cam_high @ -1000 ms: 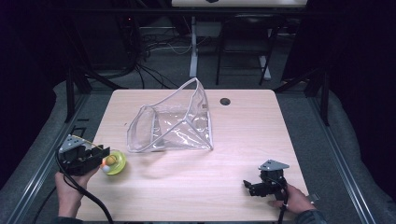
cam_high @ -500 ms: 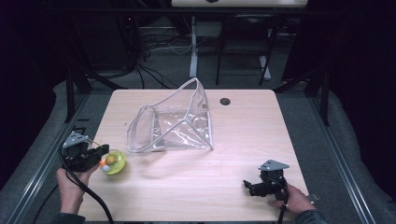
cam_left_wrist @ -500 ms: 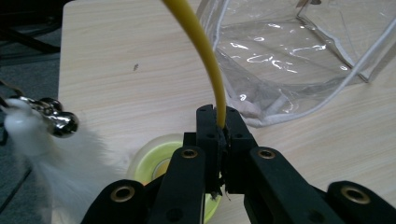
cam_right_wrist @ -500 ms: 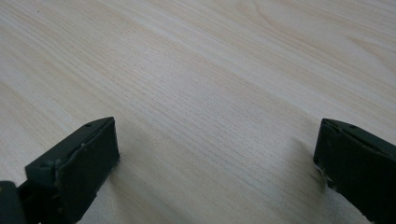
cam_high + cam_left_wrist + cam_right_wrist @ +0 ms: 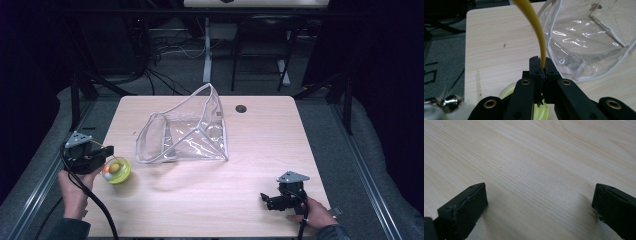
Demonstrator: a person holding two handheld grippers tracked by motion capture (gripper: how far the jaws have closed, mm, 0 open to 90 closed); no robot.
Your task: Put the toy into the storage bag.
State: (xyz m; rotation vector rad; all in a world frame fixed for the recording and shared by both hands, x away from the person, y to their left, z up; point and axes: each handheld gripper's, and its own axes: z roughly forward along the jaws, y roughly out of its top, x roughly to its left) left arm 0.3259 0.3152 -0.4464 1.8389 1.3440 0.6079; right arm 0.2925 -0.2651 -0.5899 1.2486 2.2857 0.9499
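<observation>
At the near left corner of the table [image 5: 260, 150], the left hand-held gripper [image 5: 102, 151] is clenched on a thin yellow wand [image 5: 541, 42] and has drawn back toward the table's left edge since a second ago, sinking a little closer to the person. The round yellow-green toy [image 5: 117, 171], with its orange and white balls, sits just beside those jaws on the table, about where it was a second ago. The pull-back suggests the toy is being gathered by its wand for the clear plastic pouch [image 5: 187, 135], which stands open at mid-table, well apart from the toy, its mouth turned toward the left gripper. The right hand-held gripper [image 5: 270, 201] has not moved; it waits near the front right edge. The left gripper view shows what the high view cannot: the wand pinched between shut jaws and arcing up out of frame, plus a small silver bell [image 5: 450, 101] on white fluff at the lower left. The right gripper view shows jaws spread wide over bare wood, released and holding nothing.
</observation>
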